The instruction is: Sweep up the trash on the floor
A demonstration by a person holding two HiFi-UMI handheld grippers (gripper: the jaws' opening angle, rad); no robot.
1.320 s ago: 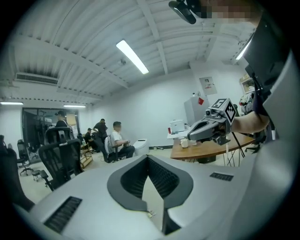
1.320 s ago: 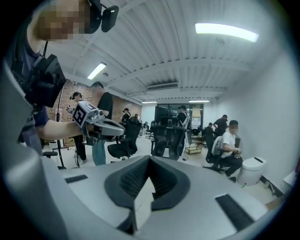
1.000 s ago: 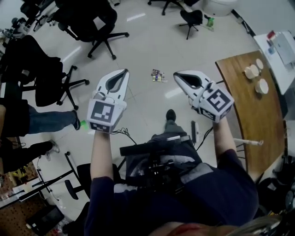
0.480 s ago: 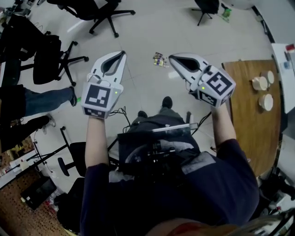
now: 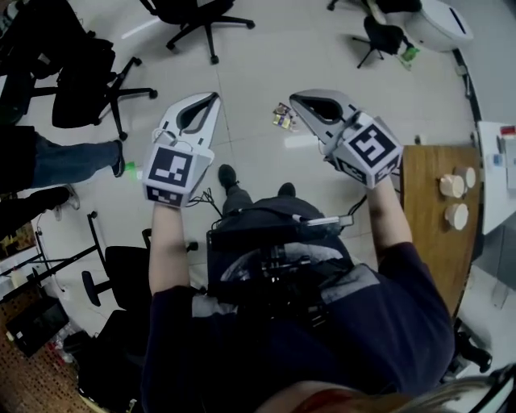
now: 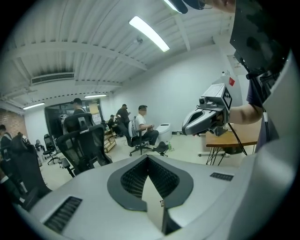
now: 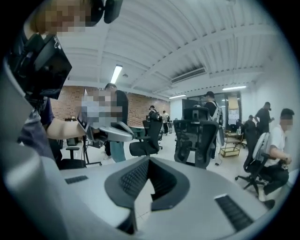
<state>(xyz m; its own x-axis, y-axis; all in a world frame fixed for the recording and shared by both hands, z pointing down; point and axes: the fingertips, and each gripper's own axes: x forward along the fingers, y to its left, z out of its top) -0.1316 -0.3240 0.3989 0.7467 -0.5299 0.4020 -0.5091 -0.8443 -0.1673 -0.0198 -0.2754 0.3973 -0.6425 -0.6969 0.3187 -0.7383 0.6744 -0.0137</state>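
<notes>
A small heap of trash lies on the pale floor, seen in the head view between and just beyond the two gripper tips. My left gripper is held out above the floor to the trash's left, shut and empty. My right gripper is held out to the trash's right, also shut with nothing in it. In the left gripper view my own jaws meet at the tip, and the right gripper shows beyond them. The right gripper view shows its jaws together and the left gripper off to the left.
Black office chairs stand on the floor ahead and at the left. A wooden table with two white cups is at the right. A person's legs are at the left, and people sit farther off.
The person has stepped forward and turned; both grippers travelled with them, still shut. The trash now sits nearer the tips, and the wooden table has slid toward the right edge.
</notes>
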